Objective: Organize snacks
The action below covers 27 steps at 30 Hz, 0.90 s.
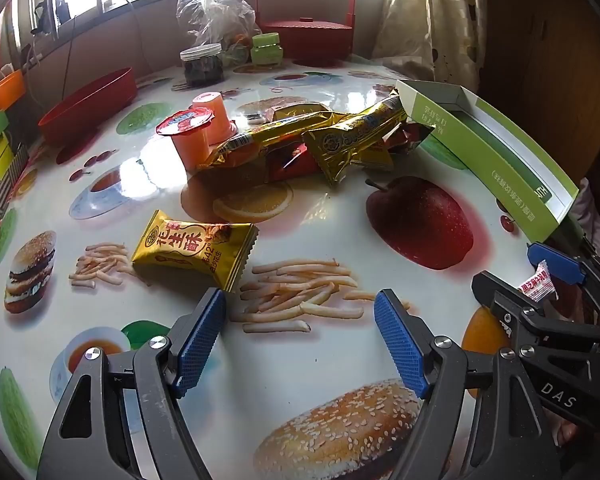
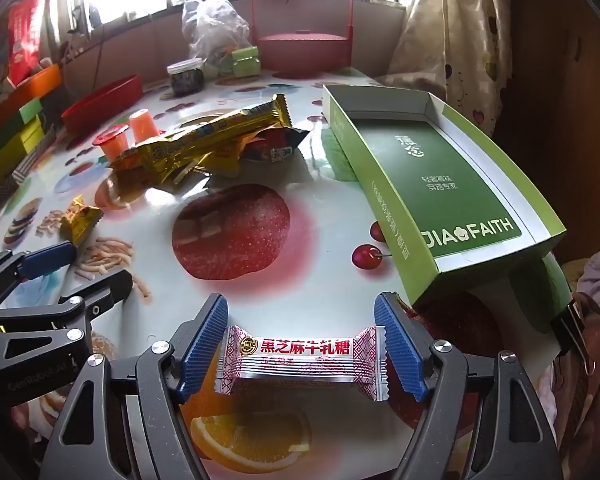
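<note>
white candy | flat, crosswise | between right fingers, table edge

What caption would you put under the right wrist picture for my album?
Right tool open around a white candy on the fruit-print table, beside an empty green box.

Two close, down-tilted wrist views, shared table.

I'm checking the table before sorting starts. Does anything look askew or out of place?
Yes. One orange jelly cup stands upside down behind the upright sealed one. The gold snack bars lie in a crossed heap instead of in the empty green box, which juts past the table edge.
</note>
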Each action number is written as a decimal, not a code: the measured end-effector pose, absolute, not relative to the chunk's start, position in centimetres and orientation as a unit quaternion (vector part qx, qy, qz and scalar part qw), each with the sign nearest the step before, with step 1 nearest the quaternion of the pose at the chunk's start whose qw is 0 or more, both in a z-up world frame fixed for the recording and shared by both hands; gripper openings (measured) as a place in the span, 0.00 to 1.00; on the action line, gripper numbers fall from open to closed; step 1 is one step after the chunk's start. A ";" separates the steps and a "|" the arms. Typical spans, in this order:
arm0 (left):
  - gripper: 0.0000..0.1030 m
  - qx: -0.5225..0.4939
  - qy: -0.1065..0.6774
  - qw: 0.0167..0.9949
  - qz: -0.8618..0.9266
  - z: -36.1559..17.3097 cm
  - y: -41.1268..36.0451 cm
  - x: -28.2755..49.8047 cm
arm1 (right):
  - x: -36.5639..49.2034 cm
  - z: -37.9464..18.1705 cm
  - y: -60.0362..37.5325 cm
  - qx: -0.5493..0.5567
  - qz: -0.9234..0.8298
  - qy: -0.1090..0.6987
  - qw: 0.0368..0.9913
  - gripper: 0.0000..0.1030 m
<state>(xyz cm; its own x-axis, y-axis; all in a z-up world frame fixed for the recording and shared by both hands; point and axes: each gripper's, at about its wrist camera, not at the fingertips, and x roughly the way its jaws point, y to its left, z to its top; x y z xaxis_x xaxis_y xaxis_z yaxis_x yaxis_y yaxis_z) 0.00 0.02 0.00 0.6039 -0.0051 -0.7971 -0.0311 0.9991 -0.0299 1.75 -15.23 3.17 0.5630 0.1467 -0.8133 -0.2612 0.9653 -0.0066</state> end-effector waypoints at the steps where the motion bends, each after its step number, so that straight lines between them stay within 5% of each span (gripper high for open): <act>1: 0.75 -0.018 0.445 0.895 0.008 0.0 0.0 0.0 | 1.8 3.2 -15.2 -0.063 0.116 0.452 0.882 0.74; 27: 0.75 -0.018 0.445 0.896 0.008 0.1 0.2 -0.2 | 1.8 3.1 -15.4 -0.061 0.115 0.448 0.885 0.75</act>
